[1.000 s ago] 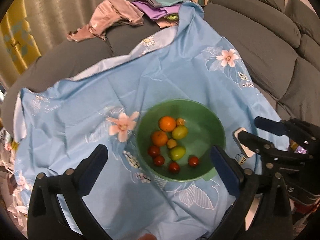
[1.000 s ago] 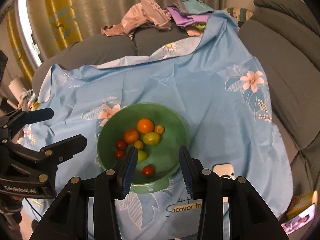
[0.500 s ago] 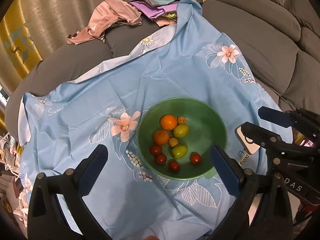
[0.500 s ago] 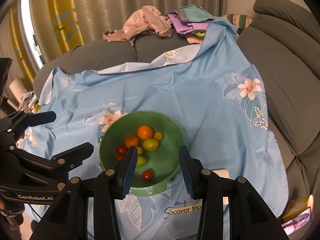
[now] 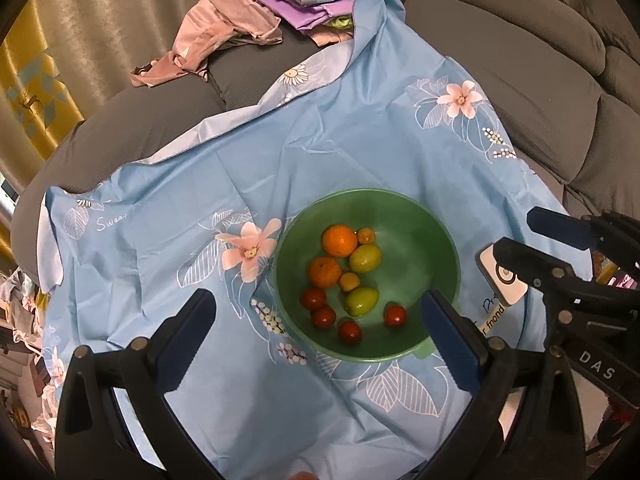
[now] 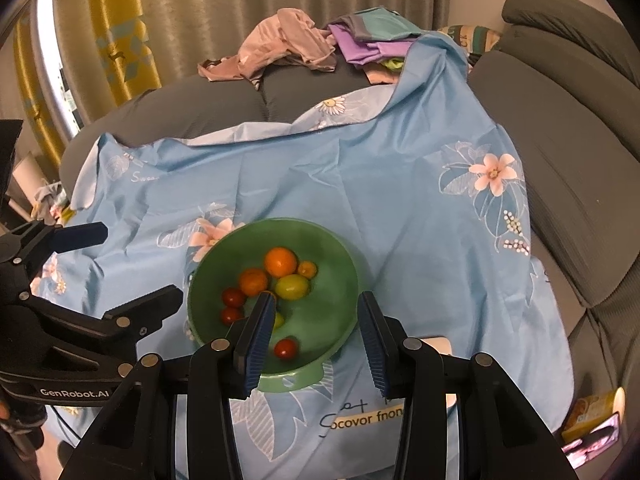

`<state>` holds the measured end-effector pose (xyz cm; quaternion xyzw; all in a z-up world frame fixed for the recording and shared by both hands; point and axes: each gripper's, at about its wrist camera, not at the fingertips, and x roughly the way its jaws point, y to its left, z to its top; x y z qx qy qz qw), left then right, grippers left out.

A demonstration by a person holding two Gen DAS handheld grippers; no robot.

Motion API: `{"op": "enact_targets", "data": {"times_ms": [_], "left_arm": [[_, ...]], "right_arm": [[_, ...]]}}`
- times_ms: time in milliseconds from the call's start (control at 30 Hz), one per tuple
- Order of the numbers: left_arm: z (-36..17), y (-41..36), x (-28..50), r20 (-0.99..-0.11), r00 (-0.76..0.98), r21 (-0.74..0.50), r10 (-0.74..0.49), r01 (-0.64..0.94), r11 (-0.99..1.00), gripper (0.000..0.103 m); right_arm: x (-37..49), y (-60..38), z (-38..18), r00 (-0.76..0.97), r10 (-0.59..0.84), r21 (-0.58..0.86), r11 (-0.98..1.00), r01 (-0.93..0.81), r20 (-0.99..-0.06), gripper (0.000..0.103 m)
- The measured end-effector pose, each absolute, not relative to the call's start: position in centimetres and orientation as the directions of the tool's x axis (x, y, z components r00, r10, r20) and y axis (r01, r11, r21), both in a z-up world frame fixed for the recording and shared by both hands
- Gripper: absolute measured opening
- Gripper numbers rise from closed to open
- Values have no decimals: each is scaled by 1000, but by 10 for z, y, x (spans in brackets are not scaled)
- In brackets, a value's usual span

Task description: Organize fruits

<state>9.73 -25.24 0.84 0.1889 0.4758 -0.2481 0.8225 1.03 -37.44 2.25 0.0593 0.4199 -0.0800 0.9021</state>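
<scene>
Both views have drawn back slightly from the green bowl (image 5: 440,236), which sits on the blue floral cloth (image 5: 360,128) near its front edge, holding oranges (image 5: 339,240), green fruits and cherry tomatoes (image 5: 395,315). Left gripper (image 5: 320,320) jaws are spread wide and empty; right gripper (image 6: 316,332) jaws stand partly apart over the bowl's near rim, pinching nothing.

Both views pull back a bit: bowl (image 5: 366,276) sits lower in right view, closer to right tongs (image 6: 314,340), their left finger now overlapping more fruit. More sofa back and cloth (image 5: 248,168) visible. In left view, right tongs (image 5: 516,240) sit higher at right edge.
</scene>
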Motion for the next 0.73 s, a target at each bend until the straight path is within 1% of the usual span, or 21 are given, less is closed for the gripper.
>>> {"op": "enact_targets", "data": {"times_ms": [733], "left_arm": [[-6, -266, 99, -892, 397, 68, -219, 595, 801, 102]], "right_arm": [[12, -379, 16, 621, -102, 36, 978, 205, -777, 43]]}}
